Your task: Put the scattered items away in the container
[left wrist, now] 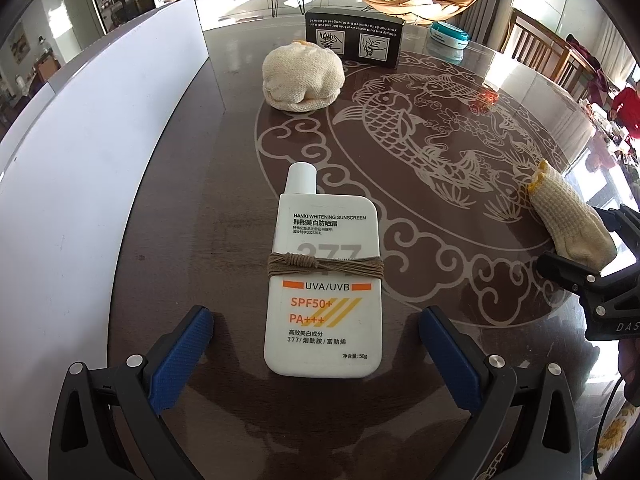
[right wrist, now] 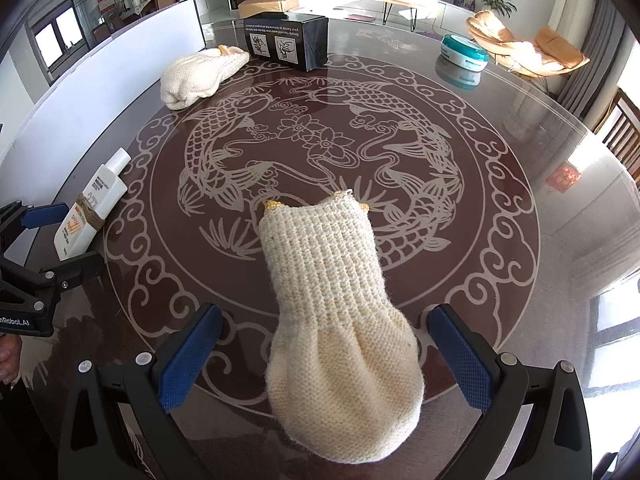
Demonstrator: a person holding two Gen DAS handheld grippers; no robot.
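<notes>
A white sunscreen bottle [left wrist: 324, 280] with brown cord wound around its middle lies flat on the dark glass table. My left gripper [left wrist: 316, 314] is open and straddles the bottle's lower end, with a gap on each side. A cream knitted glove [right wrist: 336, 320] with yellow trim lies flat between the fingers of my open right gripper [right wrist: 325, 312]. The left wrist view shows that glove [left wrist: 568, 220] at the right edge, where the right gripper [left wrist: 588, 240] stands. The right wrist view shows the bottle [right wrist: 94, 204] and left gripper [right wrist: 66, 240] at its left edge. A tall white container wall [left wrist: 100, 160] stands along the table's left side.
A bundled cream knit glove [left wrist: 302, 78] lies near the container's far end, beside a black printed box [left wrist: 354, 38]. A teal and white round tin [right wrist: 464, 54] sits at the far right. Wooden chairs [left wrist: 548, 48] ring the table. A hand [right wrist: 8, 356] shows at the left edge.
</notes>
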